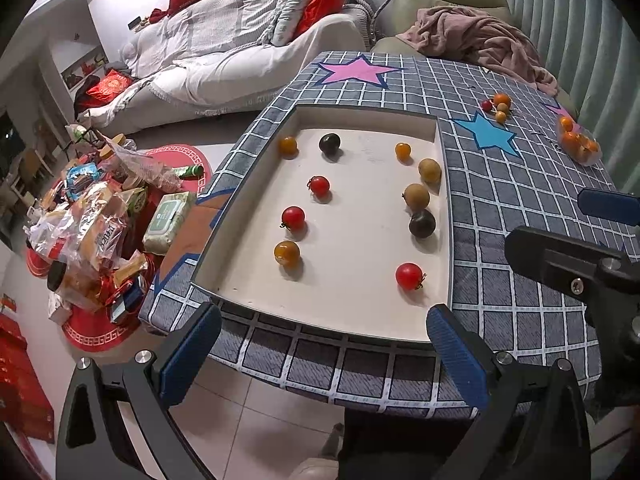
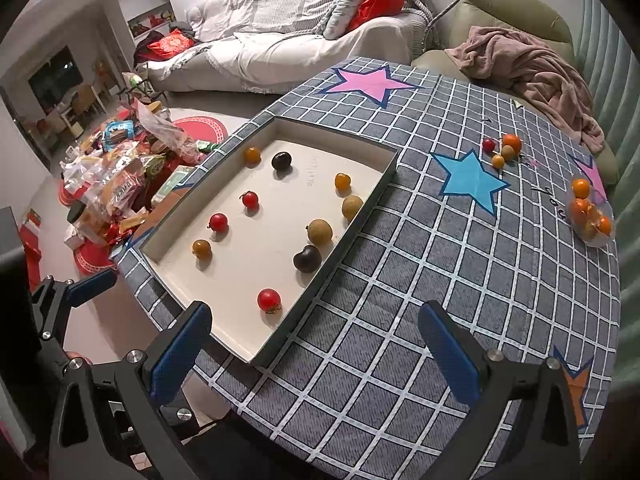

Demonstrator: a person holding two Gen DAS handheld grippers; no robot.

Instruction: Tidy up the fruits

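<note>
A shallow white tray (image 1: 236,216) (image 2: 362,216) lies on the checked table and holds several small fruits: red tomatoes (image 1: 409,276) (image 2: 269,299), orange ones (image 1: 287,253), dark plums (image 1: 422,223) (image 2: 307,258) and tan longans (image 1: 416,197) (image 2: 320,231). A small loose cluster of fruits (image 1: 497,106) (image 2: 503,150) lies on the cloth beyond the blue star. A clear bag of oranges (image 1: 579,142) (image 2: 590,212) sits at the far right. My left gripper (image 1: 324,352) is open and empty at the tray's near edge. My right gripper (image 2: 316,354) is open and empty over the cloth by the tray's near corner.
The table (image 1: 516,320) (image 2: 400,320) has a grey checked cloth with pink and blue stars. A pile of snack packets (image 1: 100,216) (image 2: 116,176) lies on the floor at left. A white sofa (image 1: 224,52) and a pink blanket (image 2: 532,68) lie beyond the table.
</note>
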